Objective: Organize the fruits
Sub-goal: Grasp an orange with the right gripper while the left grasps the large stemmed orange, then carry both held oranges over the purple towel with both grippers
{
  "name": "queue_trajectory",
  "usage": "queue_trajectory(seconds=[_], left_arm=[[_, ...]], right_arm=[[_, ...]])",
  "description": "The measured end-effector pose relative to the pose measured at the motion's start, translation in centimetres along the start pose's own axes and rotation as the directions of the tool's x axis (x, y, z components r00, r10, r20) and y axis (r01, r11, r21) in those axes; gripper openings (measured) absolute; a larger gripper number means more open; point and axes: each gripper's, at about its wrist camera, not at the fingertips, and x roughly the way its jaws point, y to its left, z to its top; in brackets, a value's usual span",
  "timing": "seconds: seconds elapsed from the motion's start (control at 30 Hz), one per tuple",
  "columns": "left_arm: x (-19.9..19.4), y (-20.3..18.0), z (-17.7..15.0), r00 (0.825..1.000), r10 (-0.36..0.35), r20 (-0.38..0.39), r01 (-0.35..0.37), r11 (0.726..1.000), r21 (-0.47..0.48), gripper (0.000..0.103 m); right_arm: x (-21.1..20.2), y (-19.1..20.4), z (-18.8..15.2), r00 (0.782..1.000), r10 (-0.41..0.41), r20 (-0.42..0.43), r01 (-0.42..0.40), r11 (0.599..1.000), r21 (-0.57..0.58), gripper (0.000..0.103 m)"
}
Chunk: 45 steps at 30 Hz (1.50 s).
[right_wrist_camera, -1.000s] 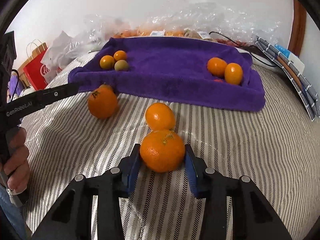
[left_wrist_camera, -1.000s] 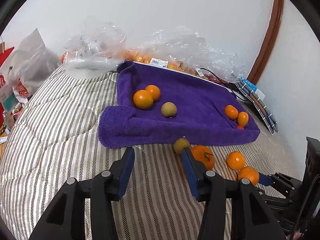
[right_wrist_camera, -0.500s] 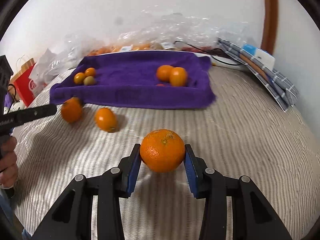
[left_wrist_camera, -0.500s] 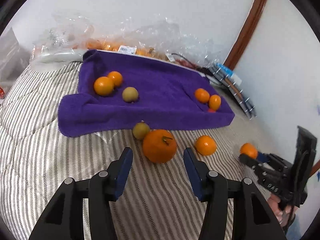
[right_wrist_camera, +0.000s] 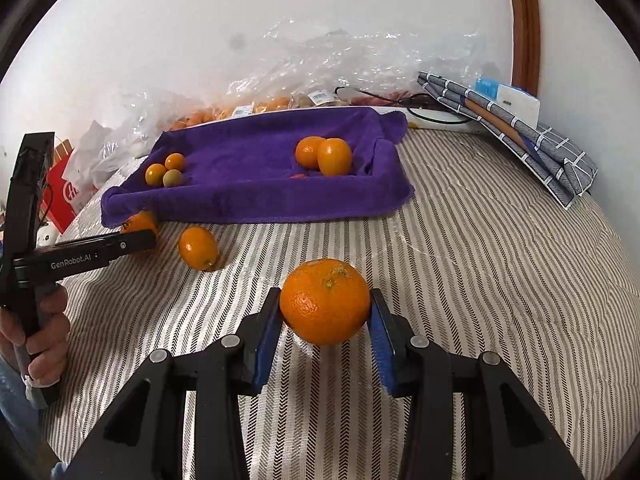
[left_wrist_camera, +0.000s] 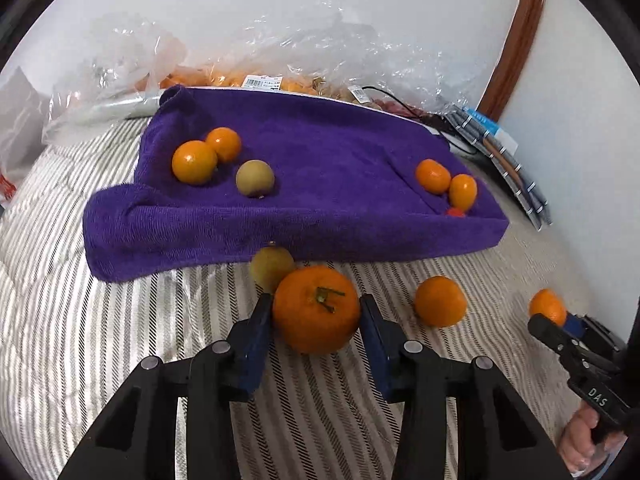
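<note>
Both fruits at the tongs are round with dimpled, glossy orange rind. The stemmed mandarin [left_wrist_camera: 316, 308], a green stalk on top, sits between the blue pads of the left tongs [left_wrist_camera: 316, 322]; the jaws stand about a fruit's width apart, and whether the pads actually press the rind cannot be told. A smooth yellow-green fruit [left_wrist_camera: 271, 265] touches it just beyond the left pad, and a small mandarin [left_wrist_camera: 440, 301] lies on the bedding to the right of those tongs.

The right tongs [right_wrist_camera: 325, 314] are closed on a held mandarin [right_wrist_camera: 325, 301], both pads against its sides, the fruit clear of the bedding with its shadow beneath.

The surface is a quilted bedspread [right_wrist_camera: 480, 280] in fine herringbone stripes. Ahead of both tongs lies a plush purple towel [left_wrist_camera: 328, 168] shaped like a shallow tray, with two oranges and a greenish fruit at its left and two oranges at its right. Crinkled clear plastic bags [left_wrist_camera: 320, 48] lie behind it against a white wall [right_wrist_camera: 280, 20], with a folded checked cloth [right_wrist_camera: 520, 136] and a brown wooden trim [right_wrist_camera: 522, 24].
</note>
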Motion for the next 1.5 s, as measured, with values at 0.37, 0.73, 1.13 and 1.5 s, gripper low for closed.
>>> queue_trajectory(seconds=[0.37, 0.73, 1.13, 1.5], left_arm=[[-2.5, 1.7, -0.5, 0.990, -0.075, 0.120, 0.083, 0.994, -0.066, 0.040], [-5.1, 0.4, 1.7, 0.995, -0.004, 0.100, 0.006, 1.000, -0.027, 0.040], [-7.0, 3.8, 9.8, 0.976, 0.114, 0.185, -0.095, 0.990, -0.107, 0.040], [0.9, 4.1, 14.7, 0.986, 0.056, 0.160, -0.029, 0.986, -0.164, 0.040]], right_arm=[[-0.6, -0.5, -0.2, 0.999, 0.031, 0.035, -0.032, 0.999, 0.027, 0.042], [-1.3, -1.5, 2.9, 0.998, 0.022, 0.057, -0.025, 0.998, 0.063, 0.042], [-0.3, -1.9, 14.2, 0.985, -0.019, 0.174, 0.015, 1.000, 0.026, 0.042], [8.2, -1.8, 19.8, 0.991, 0.016, 0.133, -0.024, 0.998, 0.054, 0.042]])
